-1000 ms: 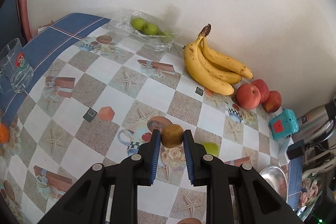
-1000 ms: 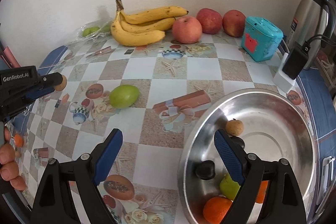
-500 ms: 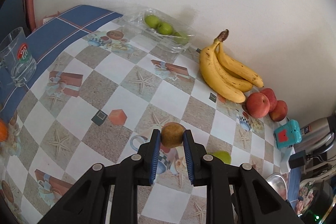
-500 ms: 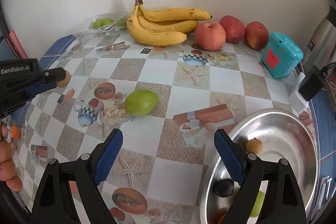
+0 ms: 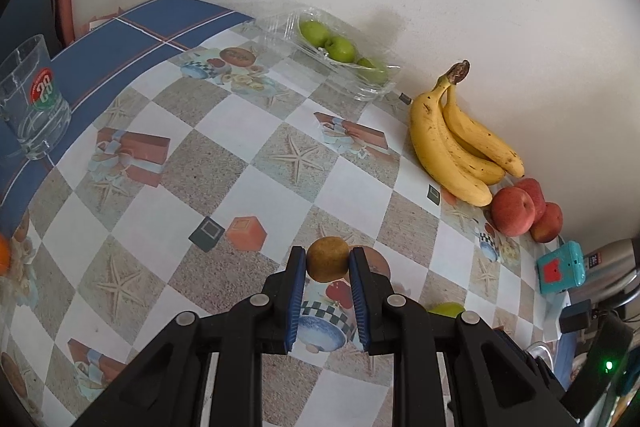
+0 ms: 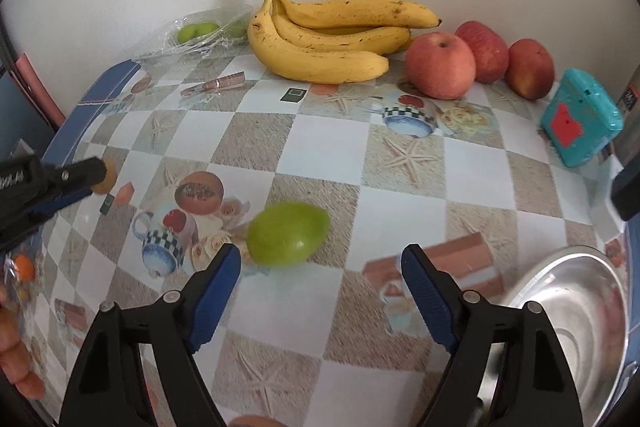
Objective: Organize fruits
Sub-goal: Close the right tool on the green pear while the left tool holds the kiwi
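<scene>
My left gripper (image 5: 327, 267) is shut on a small round brown fruit (image 5: 327, 259) and holds it above the patterned tablecloth; both show at the left edge of the right wrist view (image 6: 105, 175). My right gripper (image 6: 320, 267) is open and empty, its jaws just in front of a green mango (image 6: 287, 233) lying on the cloth. A bunch of bananas (image 6: 332, 39) and three red apples (image 6: 440, 65) lie by the wall. A steel bowl (image 6: 568, 307) sits at the lower right.
A clear tray of green fruits (image 5: 340, 51) stands by the wall. A glass (image 5: 34, 99) stands on the blue cloth at left. A teal box (image 6: 580, 119) and a kettle (image 5: 612, 263) are at the right. An orange fruit (image 6: 24, 267) lies at far left.
My left gripper has drawn back and to the left with the brown fruit. My right gripper has moved left toward the green mango, so the bowl has slid to the frame's right edge.
</scene>
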Demonstrator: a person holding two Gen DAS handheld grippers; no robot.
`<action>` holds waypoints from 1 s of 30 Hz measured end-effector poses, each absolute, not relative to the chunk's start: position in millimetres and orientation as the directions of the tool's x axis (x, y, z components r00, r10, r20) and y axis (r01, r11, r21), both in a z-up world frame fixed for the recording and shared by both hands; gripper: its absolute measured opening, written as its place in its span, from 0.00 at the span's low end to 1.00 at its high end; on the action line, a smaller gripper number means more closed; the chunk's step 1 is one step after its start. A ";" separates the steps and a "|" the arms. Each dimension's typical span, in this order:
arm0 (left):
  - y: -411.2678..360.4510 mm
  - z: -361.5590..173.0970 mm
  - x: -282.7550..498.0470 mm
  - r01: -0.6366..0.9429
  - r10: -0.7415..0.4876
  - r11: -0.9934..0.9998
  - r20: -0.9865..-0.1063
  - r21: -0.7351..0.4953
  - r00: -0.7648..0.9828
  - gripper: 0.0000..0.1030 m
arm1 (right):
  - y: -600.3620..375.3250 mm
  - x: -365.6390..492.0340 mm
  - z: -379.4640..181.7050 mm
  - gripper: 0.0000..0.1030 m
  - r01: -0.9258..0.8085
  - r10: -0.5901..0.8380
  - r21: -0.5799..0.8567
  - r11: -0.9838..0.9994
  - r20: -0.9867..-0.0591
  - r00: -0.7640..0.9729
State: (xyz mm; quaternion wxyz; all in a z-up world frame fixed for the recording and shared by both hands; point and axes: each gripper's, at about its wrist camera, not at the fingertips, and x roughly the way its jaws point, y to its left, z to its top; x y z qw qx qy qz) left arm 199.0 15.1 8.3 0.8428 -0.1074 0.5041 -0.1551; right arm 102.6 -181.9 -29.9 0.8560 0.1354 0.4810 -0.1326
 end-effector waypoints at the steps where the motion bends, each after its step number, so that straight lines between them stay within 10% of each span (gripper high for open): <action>1: 15.3 7.5 199.5 0.152 -0.371 0.928 -0.817 -0.339 0.441 0.23 | -182.1 105.8 -31.1 0.77 0.356 -0.092 0.107 0.929 -0.861 0.500; 16: 10.9 -4.0 199.5 0.160 -0.378 0.926 -0.827 -0.343 0.416 0.23 | -165.7 141.0 -49.8 0.52 0.273 -0.090 0.039 0.961 -0.891 0.446; 30: 5.9 -7.8 195.1 0.162 -0.383 0.924 -0.838 -0.347 0.388 0.23 | -168.0 128.0 -45.0 0.51 0.290 -0.064 0.081 0.954 -0.886 0.459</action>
